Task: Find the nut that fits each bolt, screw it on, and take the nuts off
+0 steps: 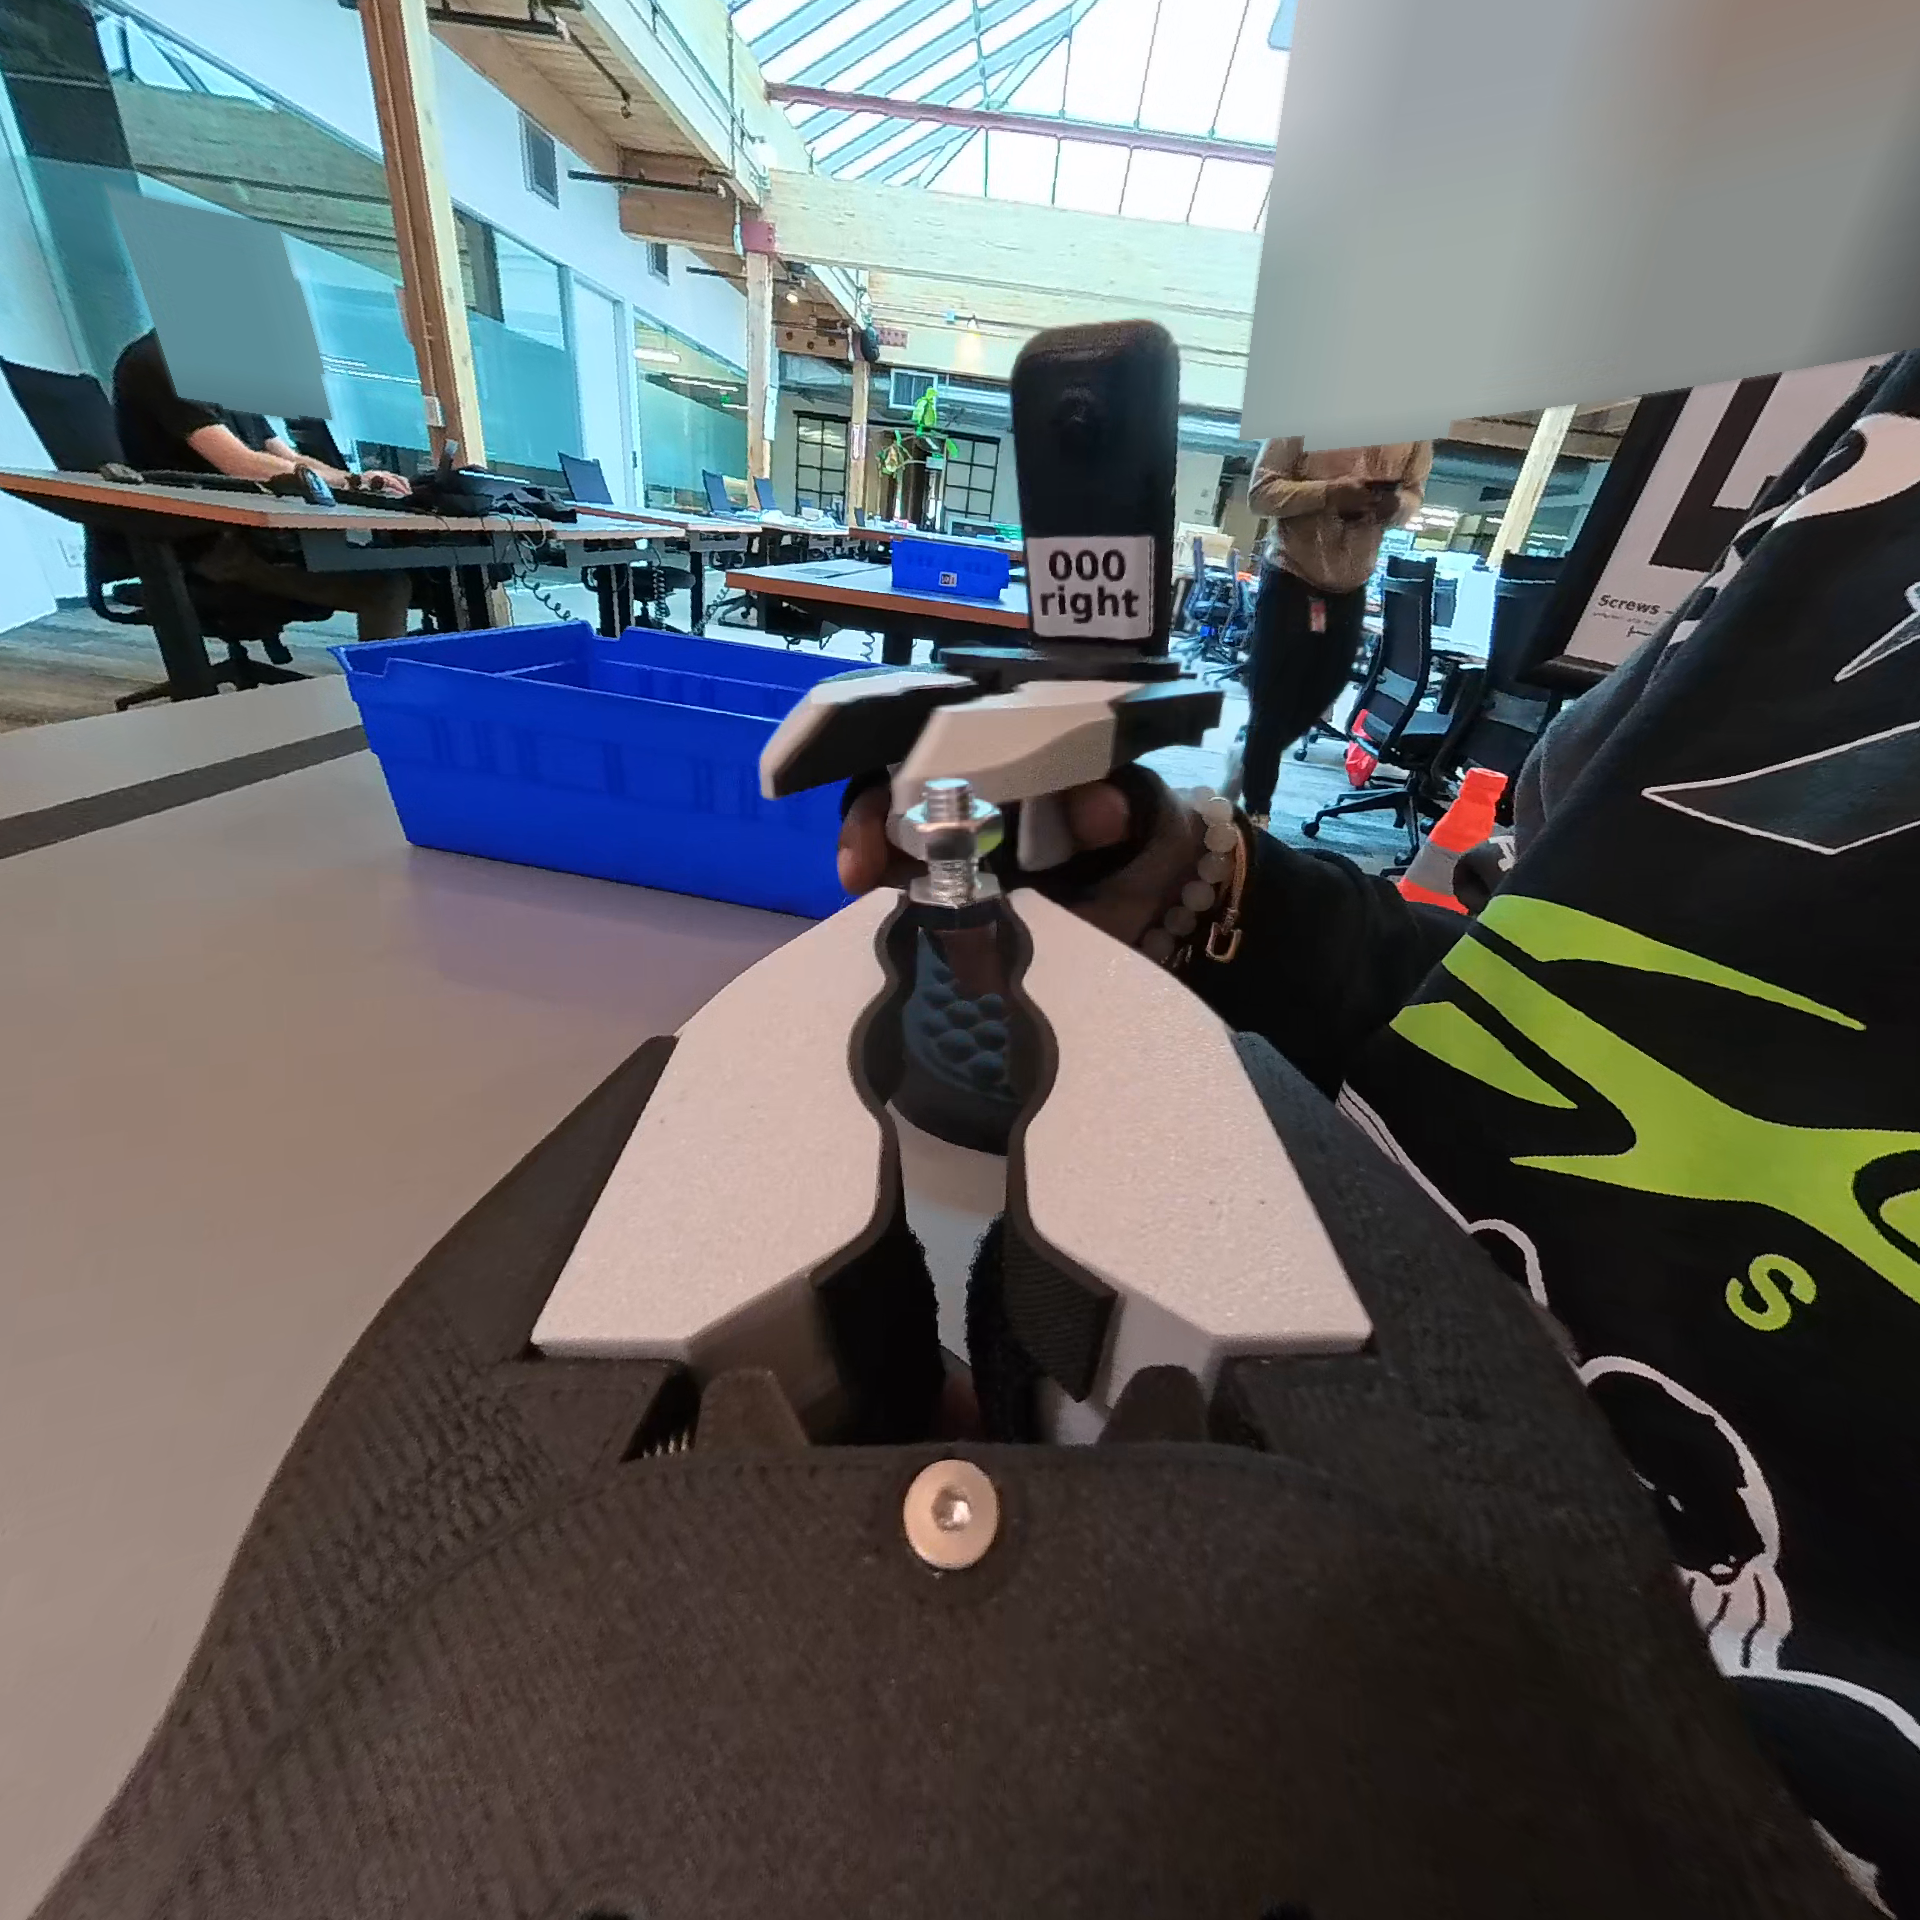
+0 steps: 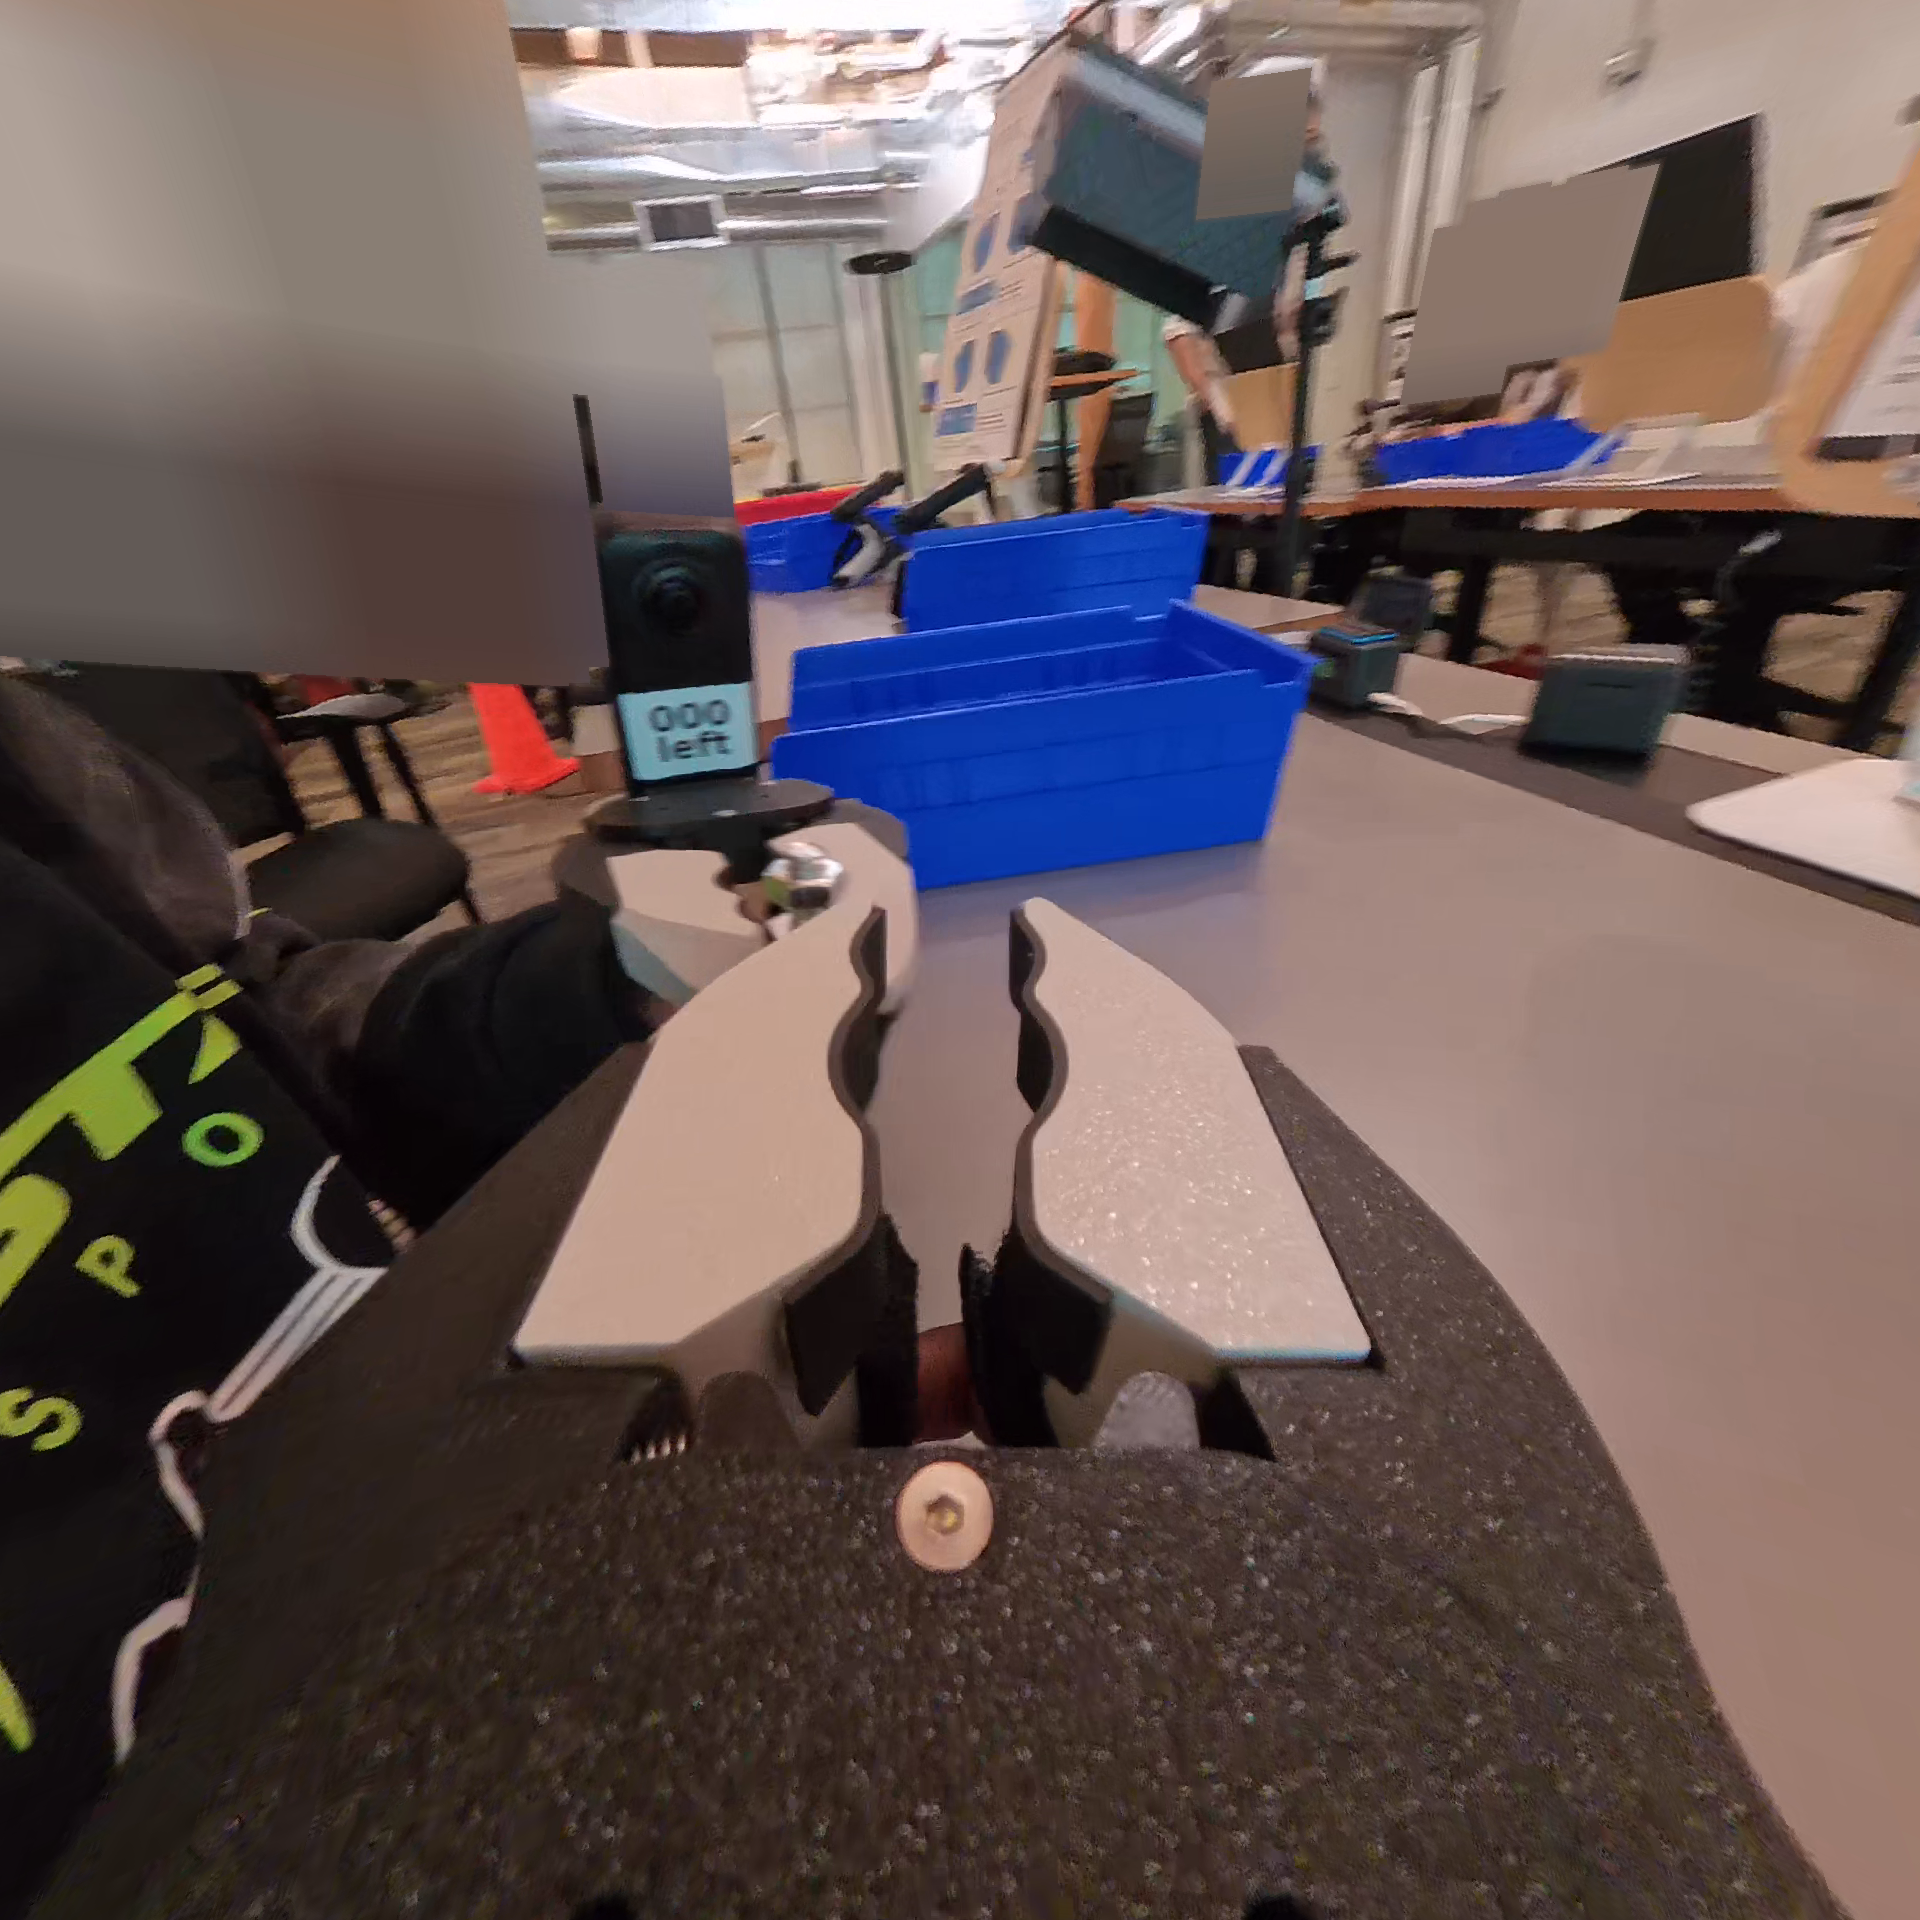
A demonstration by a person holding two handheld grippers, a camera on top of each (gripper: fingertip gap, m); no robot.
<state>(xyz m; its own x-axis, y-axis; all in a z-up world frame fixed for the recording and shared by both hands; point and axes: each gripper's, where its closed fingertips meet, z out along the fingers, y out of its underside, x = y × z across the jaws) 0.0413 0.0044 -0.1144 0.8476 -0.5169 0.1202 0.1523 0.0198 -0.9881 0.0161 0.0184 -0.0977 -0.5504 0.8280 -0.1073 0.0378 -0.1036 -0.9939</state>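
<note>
Grey table (image 1: 260, 1039): bearing surface, runs across both views. Blue bin (image 1: 582, 758): on the table at 10 o'clock of the left gripper (image 1: 954, 904), open-topped; a second blue bin (image 2: 1049, 566) stands behind it in the right wrist view. Orange cone (image 1: 1455, 831): on the floor at 2 o'clock. Left gripper: narrow, fingertips clamped on the head of the silver bolt (image 1: 951, 831), which stands upright with a silver nut (image 1: 943, 826) on its thread. Right gripper (image 2: 948, 935): jaws parted on air, fingers just behind the bolt's top.
</note>
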